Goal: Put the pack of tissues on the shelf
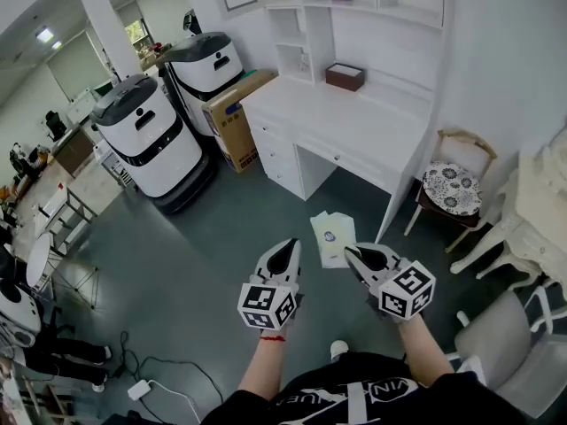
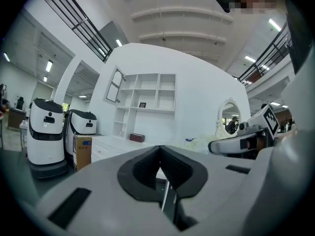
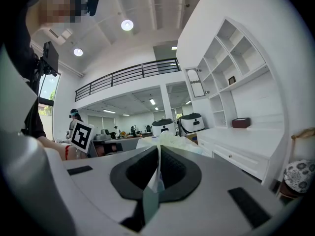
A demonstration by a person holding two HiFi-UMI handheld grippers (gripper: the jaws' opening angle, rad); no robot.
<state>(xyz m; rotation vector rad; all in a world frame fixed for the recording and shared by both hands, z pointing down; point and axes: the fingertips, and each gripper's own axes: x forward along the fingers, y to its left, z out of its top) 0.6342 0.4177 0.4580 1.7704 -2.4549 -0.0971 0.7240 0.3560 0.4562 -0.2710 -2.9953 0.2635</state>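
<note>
The pack of tissues, a flat pale packet with a small blue mark, hangs over the grey floor in front of the white desk. My right gripper is shut on its near edge; in the right gripper view the packet sticks out past the closed jaws. To its left, at the same height, my left gripper is shut with nothing in it. The left gripper view shows the packet off to the right. The white shelf unit rises above the desk's back.
A brown box sits on the desk under the shelves. Two white service robots and a cardboard box stand left of the desk. A cushioned chair and white furniture are at the right.
</note>
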